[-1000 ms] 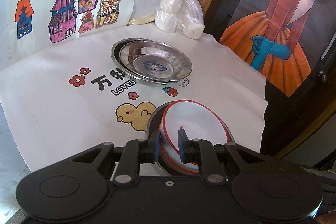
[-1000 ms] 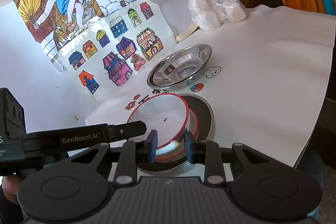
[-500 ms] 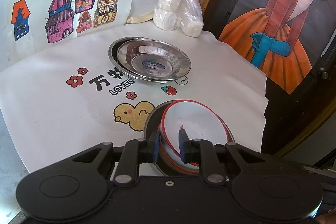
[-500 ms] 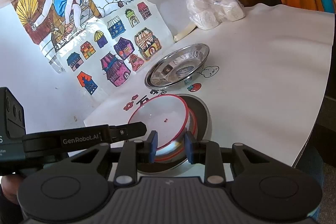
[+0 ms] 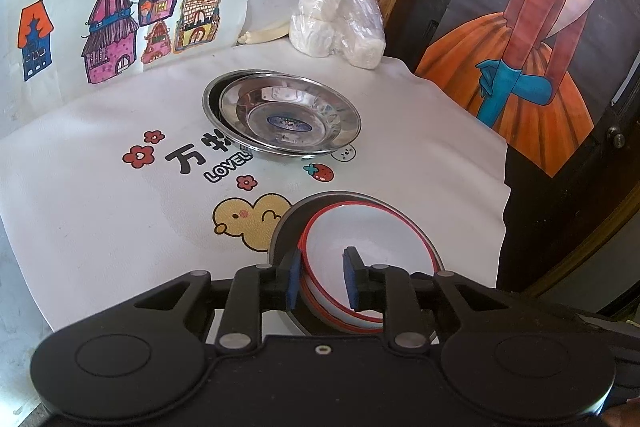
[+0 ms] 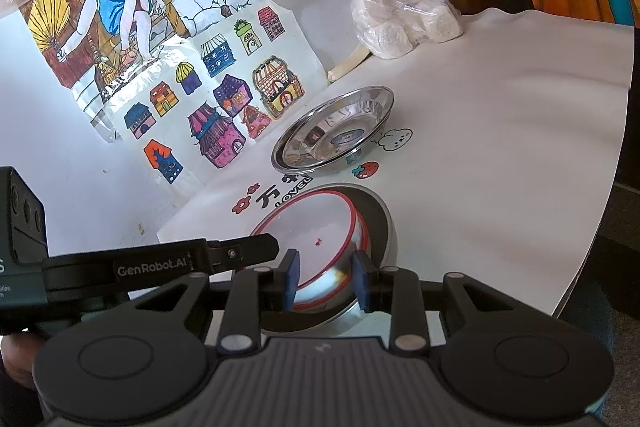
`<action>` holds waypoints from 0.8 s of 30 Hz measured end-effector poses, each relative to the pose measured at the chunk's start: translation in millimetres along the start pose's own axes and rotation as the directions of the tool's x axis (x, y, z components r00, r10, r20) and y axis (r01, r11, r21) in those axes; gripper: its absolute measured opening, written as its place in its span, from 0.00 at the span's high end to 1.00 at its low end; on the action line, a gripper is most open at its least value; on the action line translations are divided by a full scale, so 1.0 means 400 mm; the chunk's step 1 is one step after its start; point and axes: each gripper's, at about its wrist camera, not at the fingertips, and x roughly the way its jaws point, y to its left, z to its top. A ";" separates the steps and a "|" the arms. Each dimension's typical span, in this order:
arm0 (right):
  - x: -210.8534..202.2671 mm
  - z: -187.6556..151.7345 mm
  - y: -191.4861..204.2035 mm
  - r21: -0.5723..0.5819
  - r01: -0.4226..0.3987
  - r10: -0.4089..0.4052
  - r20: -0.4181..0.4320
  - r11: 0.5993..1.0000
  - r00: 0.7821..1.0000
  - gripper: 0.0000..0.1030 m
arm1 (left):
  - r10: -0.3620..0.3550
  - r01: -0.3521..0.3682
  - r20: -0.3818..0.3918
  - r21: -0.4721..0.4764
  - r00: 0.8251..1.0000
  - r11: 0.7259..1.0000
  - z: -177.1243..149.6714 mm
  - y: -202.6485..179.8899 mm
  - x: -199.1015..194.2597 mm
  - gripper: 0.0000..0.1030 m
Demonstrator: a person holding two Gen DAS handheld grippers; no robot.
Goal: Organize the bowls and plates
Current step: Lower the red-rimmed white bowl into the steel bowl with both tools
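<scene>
A white bowl with a red rim [image 5: 368, 239] sits nested on another like it, inside a grey metal bowl [image 5: 280, 239] near the table's front edge. My left gripper [image 5: 322, 279] straddles the white bowl's near rim, one pad outside and one inside. Its jaws are opening and the inner pad stands off the wall. In the right wrist view the same white bowl [image 6: 312, 227] lies in the metal bowl [image 6: 380, 223]. My right gripper [image 6: 327, 279] is shut on the bowl's near right wall. The left gripper's finger [image 6: 240, 251] reaches in from the left.
Two stacked steel plates [image 5: 288, 115] lie further back on the printed white cloth [image 5: 100, 227]. A plastic bag of white rolls [image 5: 340, 23] sits by the wall with the drawings. The table edge [image 6: 592, 247] drops off on the right, next to a dark door.
The left gripper's pads have spread a little apart around the bowl's rim. The right gripper and the bowls have stayed where they were.
</scene>
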 end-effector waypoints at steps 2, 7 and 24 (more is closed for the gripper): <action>0.000 0.000 0.000 0.000 0.000 0.000 0.000 1.000 1.000 0.68 | -0.001 0.001 -0.001 -0.003 1.000 1.000 0.001 0.000 0.000 0.76; 0.000 0.001 0.001 0.003 -0.003 0.003 0.002 1.000 1.000 0.68 | -0.005 0.005 -0.001 -0.012 1.000 1.000 0.002 -0.001 -0.001 0.76; -0.013 0.003 0.003 -0.011 -0.014 0.015 0.043 1.000 0.999 0.66 | -0.028 0.030 0.048 -0.031 0.998 0.999 0.020 0.000 -0.025 0.64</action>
